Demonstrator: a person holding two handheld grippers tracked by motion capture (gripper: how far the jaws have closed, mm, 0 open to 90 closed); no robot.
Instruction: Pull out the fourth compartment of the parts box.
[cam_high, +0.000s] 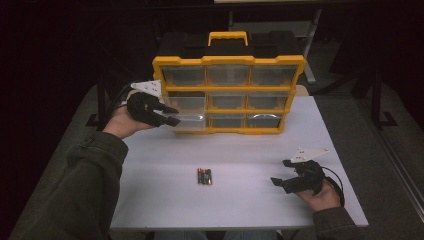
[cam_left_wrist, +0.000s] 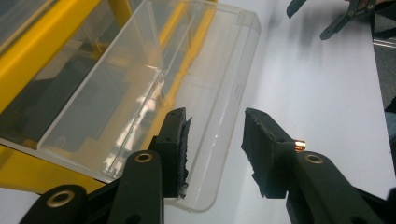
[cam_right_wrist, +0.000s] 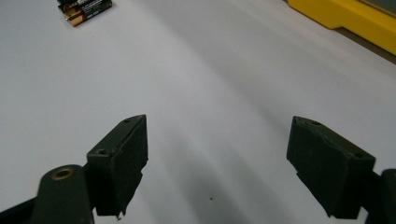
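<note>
Left claw (cam_left_wrist: 212, 140) spread around clear plastic drawer (cam_left_wrist: 154, 88) pulled from yellow organizer (cam_high: 228, 95); careless nudge could tip drawer onto desk (cam_high: 240, 160). Right claw (cam_high: 282, 174) spread, idle.

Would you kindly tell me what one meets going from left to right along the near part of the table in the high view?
Left gripper at the pulled-out clear drawer of the yellow organiser → the batteries lying on the table → right gripper.
</note>
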